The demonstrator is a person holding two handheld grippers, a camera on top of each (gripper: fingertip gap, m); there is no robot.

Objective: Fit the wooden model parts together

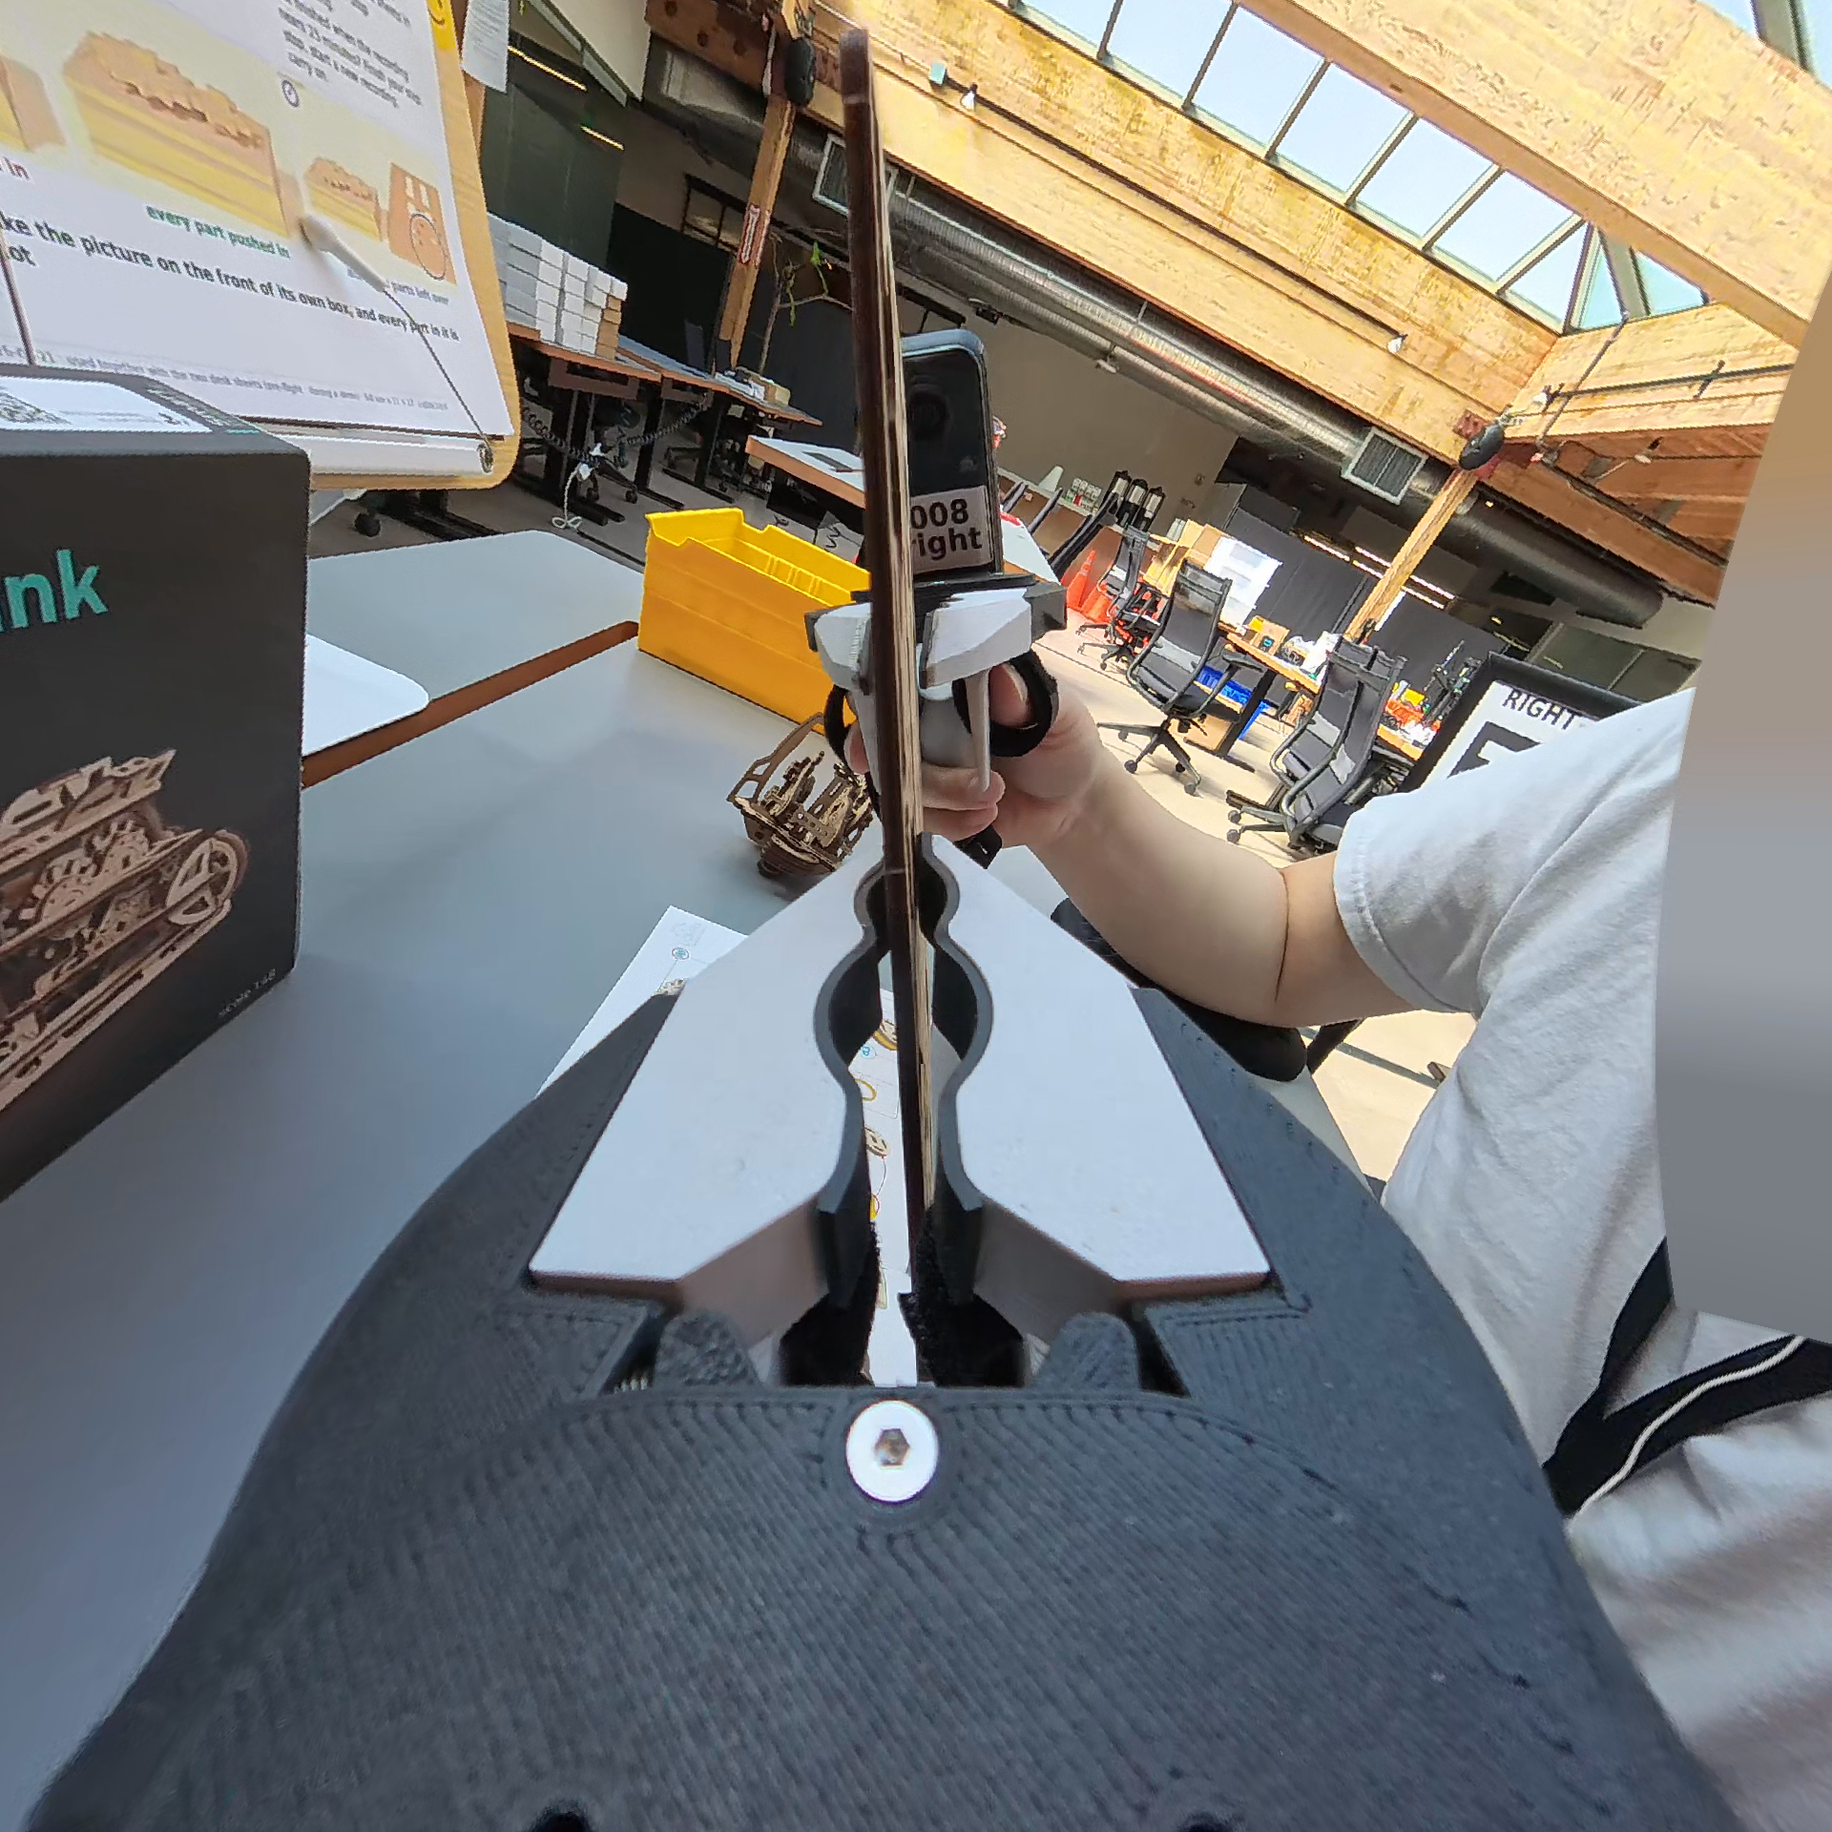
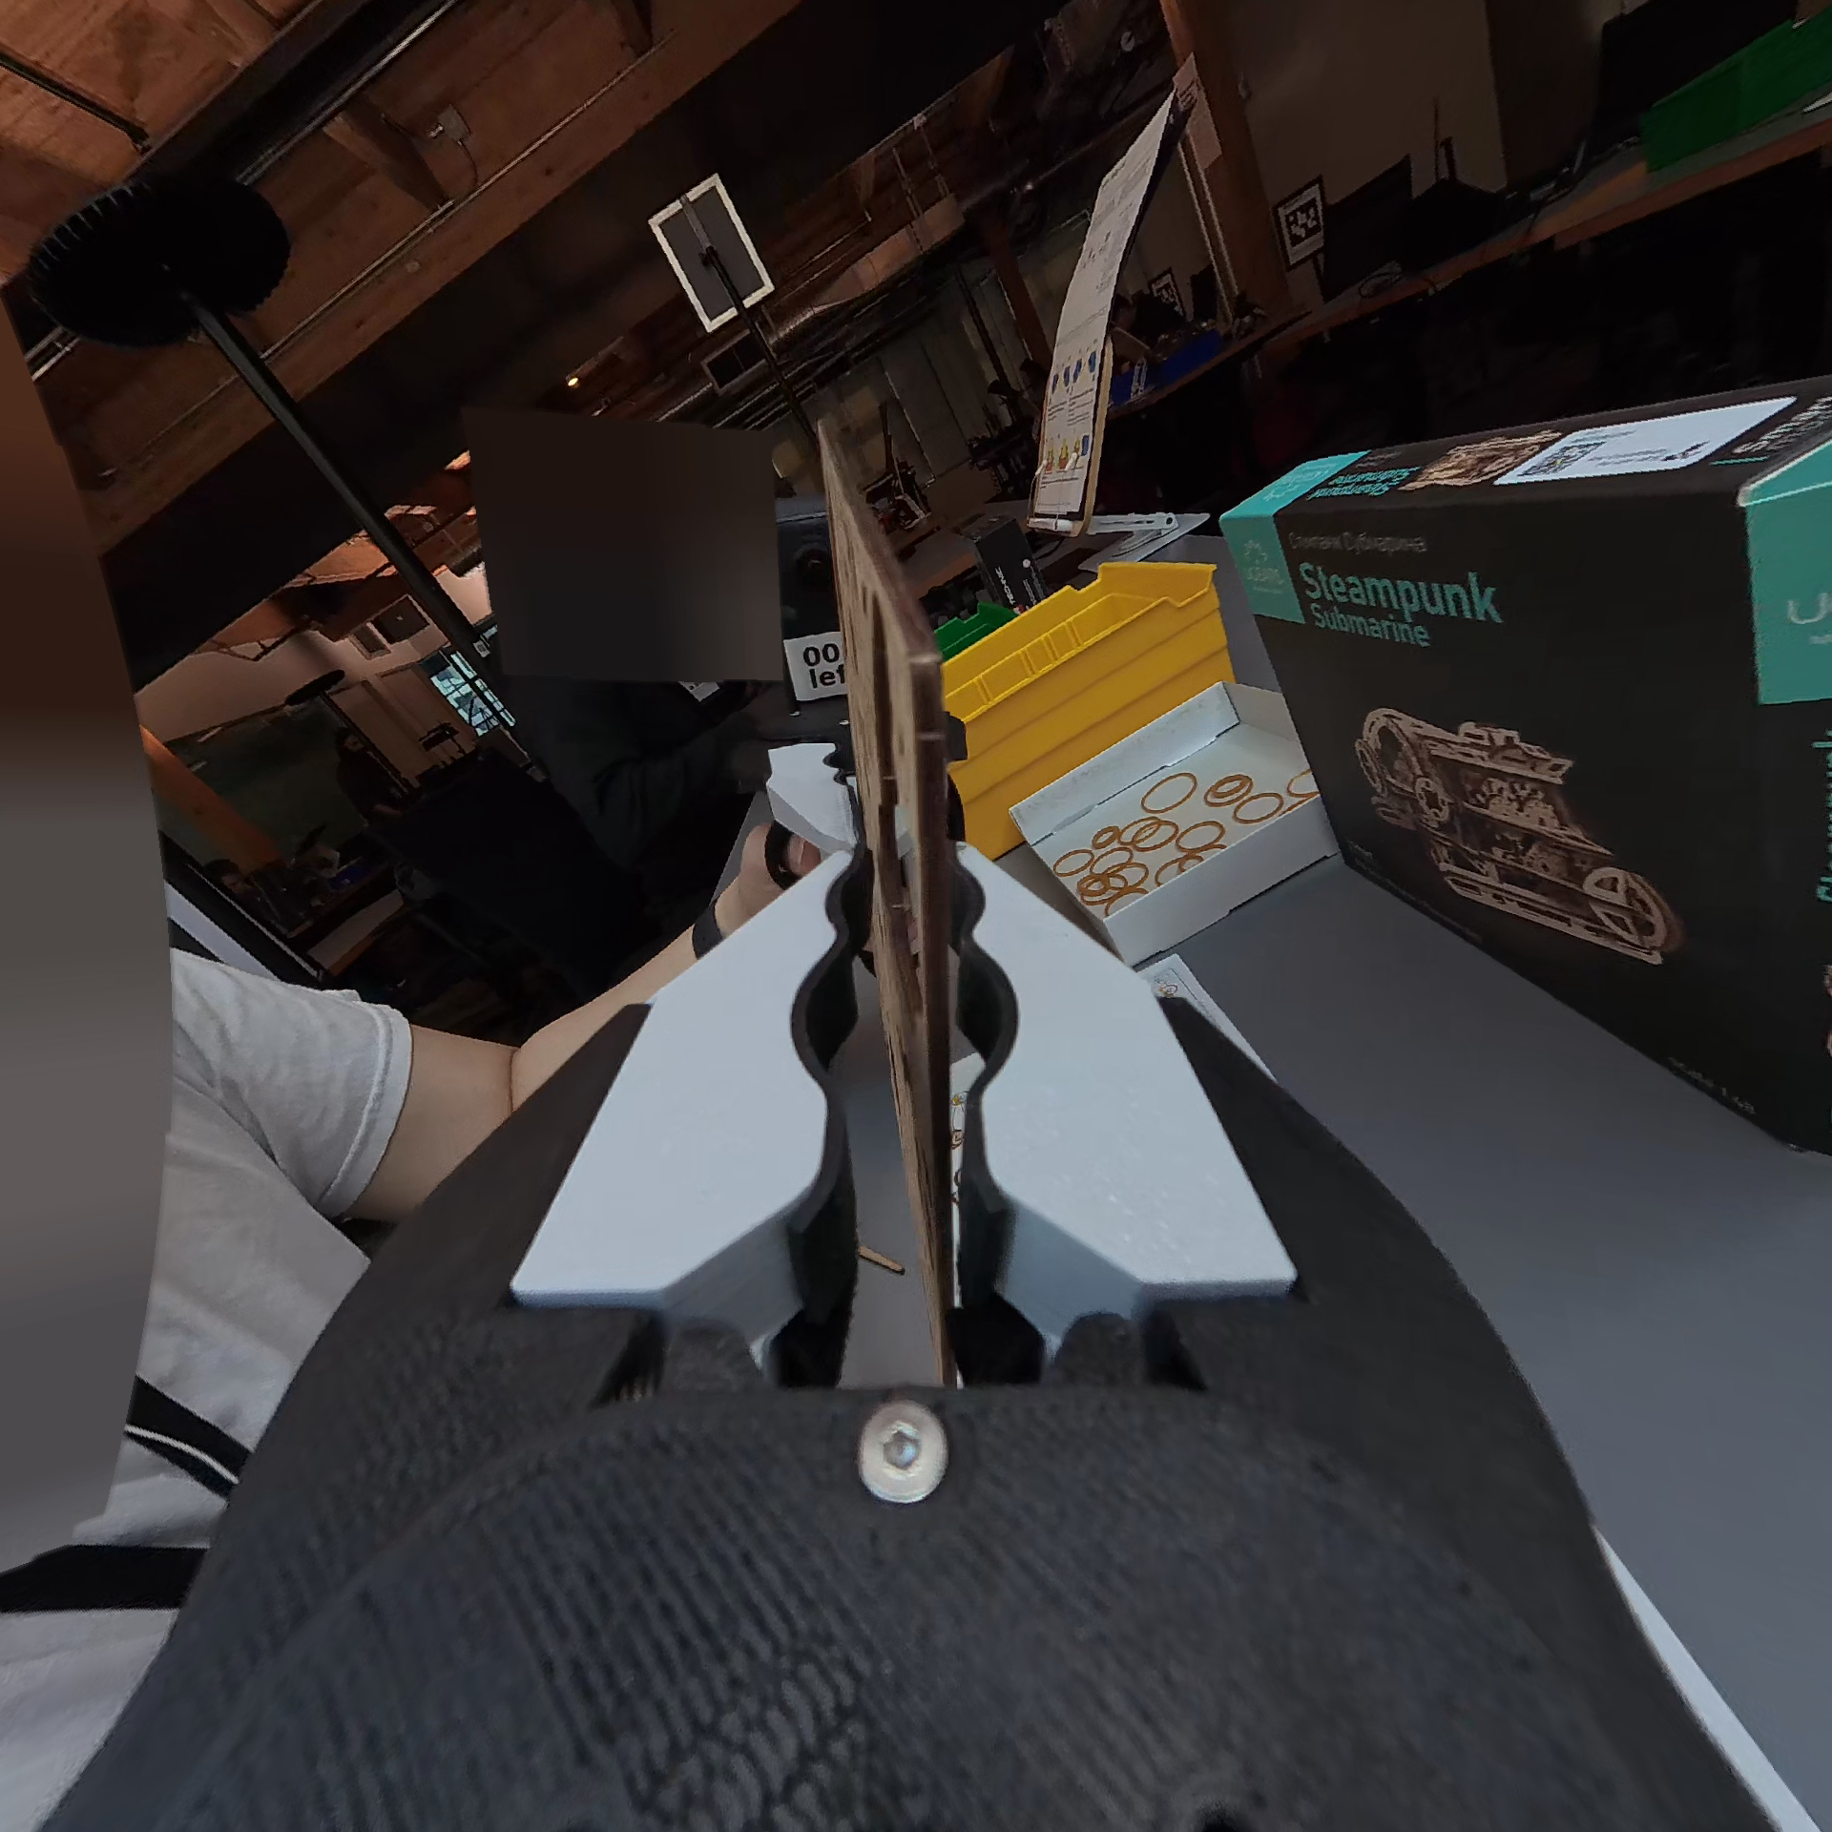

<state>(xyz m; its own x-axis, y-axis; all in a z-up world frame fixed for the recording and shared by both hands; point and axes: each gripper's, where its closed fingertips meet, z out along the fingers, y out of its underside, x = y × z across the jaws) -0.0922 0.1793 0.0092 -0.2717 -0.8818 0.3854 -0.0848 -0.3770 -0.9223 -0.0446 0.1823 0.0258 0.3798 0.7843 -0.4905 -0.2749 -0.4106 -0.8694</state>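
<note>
A thin laser-cut wooden sheet (image 1: 877, 446) stands edge-on between the two grippers, held up above the grey table (image 1: 446, 892). My left gripper (image 1: 904, 882) is shut on its near edge. The right gripper (image 1: 927, 634) shows beyond it, clamped on the far edge. In the right wrist view my right gripper (image 2: 907, 872) is shut on the same sheet (image 2: 887, 694), with the left gripper (image 2: 813, 783) partly hidden behind it. A partly built wooden model (image 1: 803, 803) sits on the table below the sheet.
A black kit box (image 1: 139, 753) stands at the left, also in the right wrist view (image 2: 1537, 744). A yellow bin (image 2: 1081, 674) and a white tray of rubber bands (image 2: 1170, 833) lie behind. An instruction board (image 1: 248, 198) stands at the back. Paper sheets (image 1: 674, 952) lie under the grippers. The tips of one gripper are about 6 centimeters away from the tips of the other.
</note>
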